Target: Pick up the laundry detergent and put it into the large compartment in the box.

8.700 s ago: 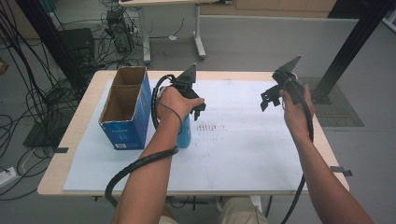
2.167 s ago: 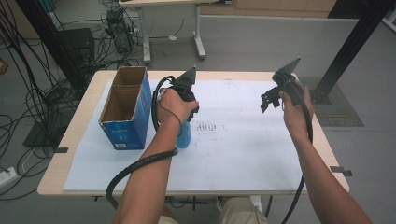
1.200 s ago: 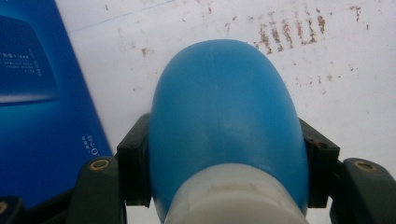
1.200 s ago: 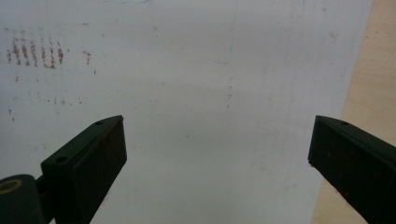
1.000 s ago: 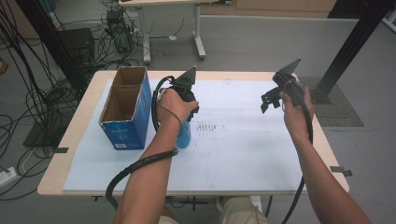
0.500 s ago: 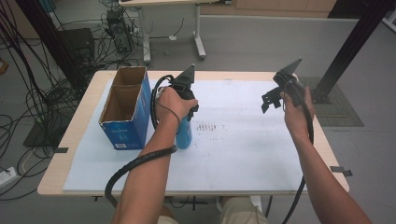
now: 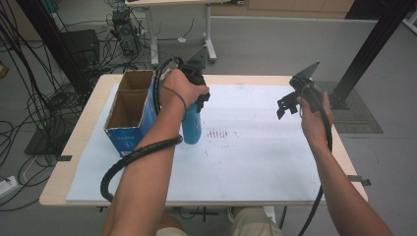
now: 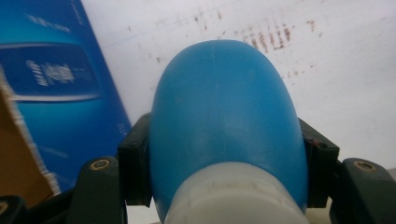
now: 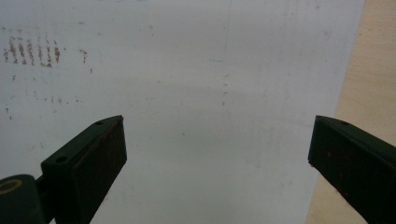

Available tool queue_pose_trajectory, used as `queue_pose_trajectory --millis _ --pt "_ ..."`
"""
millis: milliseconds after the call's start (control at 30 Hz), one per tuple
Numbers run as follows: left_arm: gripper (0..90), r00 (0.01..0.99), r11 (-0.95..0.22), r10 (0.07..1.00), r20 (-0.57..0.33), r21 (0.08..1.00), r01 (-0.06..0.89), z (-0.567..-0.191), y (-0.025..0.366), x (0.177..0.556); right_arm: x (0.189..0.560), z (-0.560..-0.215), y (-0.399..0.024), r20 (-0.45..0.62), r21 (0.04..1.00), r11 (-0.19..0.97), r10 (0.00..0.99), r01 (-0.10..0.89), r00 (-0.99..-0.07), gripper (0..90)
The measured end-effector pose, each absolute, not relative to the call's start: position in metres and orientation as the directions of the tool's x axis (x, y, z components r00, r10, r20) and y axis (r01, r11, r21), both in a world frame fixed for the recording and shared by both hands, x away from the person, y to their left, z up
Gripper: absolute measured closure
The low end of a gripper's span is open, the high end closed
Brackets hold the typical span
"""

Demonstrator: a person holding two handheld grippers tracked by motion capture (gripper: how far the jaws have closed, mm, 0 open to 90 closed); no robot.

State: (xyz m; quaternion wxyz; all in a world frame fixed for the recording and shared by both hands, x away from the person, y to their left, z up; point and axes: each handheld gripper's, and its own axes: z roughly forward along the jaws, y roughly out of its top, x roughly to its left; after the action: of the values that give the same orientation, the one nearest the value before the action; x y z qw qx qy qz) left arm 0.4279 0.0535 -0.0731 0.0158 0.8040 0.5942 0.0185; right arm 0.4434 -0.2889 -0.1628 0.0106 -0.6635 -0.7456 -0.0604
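- Left gripper (image 7: 195, 101), upper middle-left of the high view, points down and pinches a blue bottle (image 7: 192, 125) near its white-capped top; in the left gripper view the black pads (image 8: 135, 170) press both sides of the bottle (image 8: 224, 126).
- Bottle hangs upright, long axis vertical, bottom toward the white sheet (image 7: 255, 152). Whether the base rests on the sheet or is just clear of it, I can't tell.
- Blue cardboard box (image 7: 130, 115) sits just left of the bottle in the frame, open top up, looks empty inside. Box wall (image 8: 51, 93) is right beside the bottle in the left gripper view; touching or not is unclear.
- Key relation: the box opening lies to frame-left of and close to the held bottle, so my guess is up, over the near wall, then down into the box. The left hand is far nearer.
- Right gripper (image 7: 295, 96), upper right of the frame, is held above the sheet, well apart from the bottle; jaws spread wide with nothing between them, black pads (image 9: 93, 158) over the bare sheet.
- Brown smudge marks (image 7: 219, 133) on the sheet just right of the bottle.
- Risk as I judge it: the bottle base catching the box rim.
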Motion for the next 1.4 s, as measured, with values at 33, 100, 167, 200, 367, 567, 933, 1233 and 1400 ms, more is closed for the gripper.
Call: queue_pose_trajectory --millis 33,100,167,200,367,567,933,1233,1400 --pt "37.0 0.299 -0.299 0.954 0.014 0.05 0.953 -0.065 0.053 0.428 0.443 -0.162 -0.289 0.095 0.076 0.112 0.988 0.991 -0.119 4.3" --pt "37.0 0.304 -0.305 0.952 0.021 0.056 0.951 -0.049 0.052 0.427 0.444 -0.161 -0.288 0.096 0.075 0.114 0.988 0.991 -0.121 4.3" --pt "37.0 0.308 -0.309 0.951 0.024 0.069 0.949 -0.033 0.053 0.426 0.444 -0.16 -0.287 0.093 0.075 0.116 0.988 0.99 -0.123 4.3" --pt "37.1 0.304 -0.305 0.952 0.023 0.075 0.949 -0.025 0.054 0.425 0.443 -0.159 -0.286 0.092 0.078 0.118 0.988 0.99 -0.125 4.4" --pt "37.0 0.303 -0.305 0.952 0.034 0.092 0.948 0.016 0.056 0.425 0.443 -0.156 -0.284 0.088 0.078 0.123 0.988 0.989 -0.129 4.3" --pt "37.1 0.271 -0.268 0.963 -0.005 0.13 0.955 0.06 0.074 0.426 0.445 -0.156 -0.283 0.087 0.074 0.127 0.987 0.989 -0.133 4.4" --pt "37.1 0.207 -0.208 0.978 0.021 0.177 0.962 0.122 0.11 0.421 0.445 -0.155 -0.287 0.084 0.074 0.117 0.989 0.99 -0.123 4.3" --pt "37.1 0.122 -0.129 0.991 0.046 0.219 0.967 0.156 0.152 0.409 0.446 -0.157 -0.288 0.088 0.069 0.108 0.99 0.992 -0.114 4.4" --pt "37.1 0.074 -0.08 0.997 0.036 0.225 0.971 0.159 0.177 0.404 0.447 -0.156 -0.289 0.085 0.069 0.106 0.99 0.992 -0.112 4.4"
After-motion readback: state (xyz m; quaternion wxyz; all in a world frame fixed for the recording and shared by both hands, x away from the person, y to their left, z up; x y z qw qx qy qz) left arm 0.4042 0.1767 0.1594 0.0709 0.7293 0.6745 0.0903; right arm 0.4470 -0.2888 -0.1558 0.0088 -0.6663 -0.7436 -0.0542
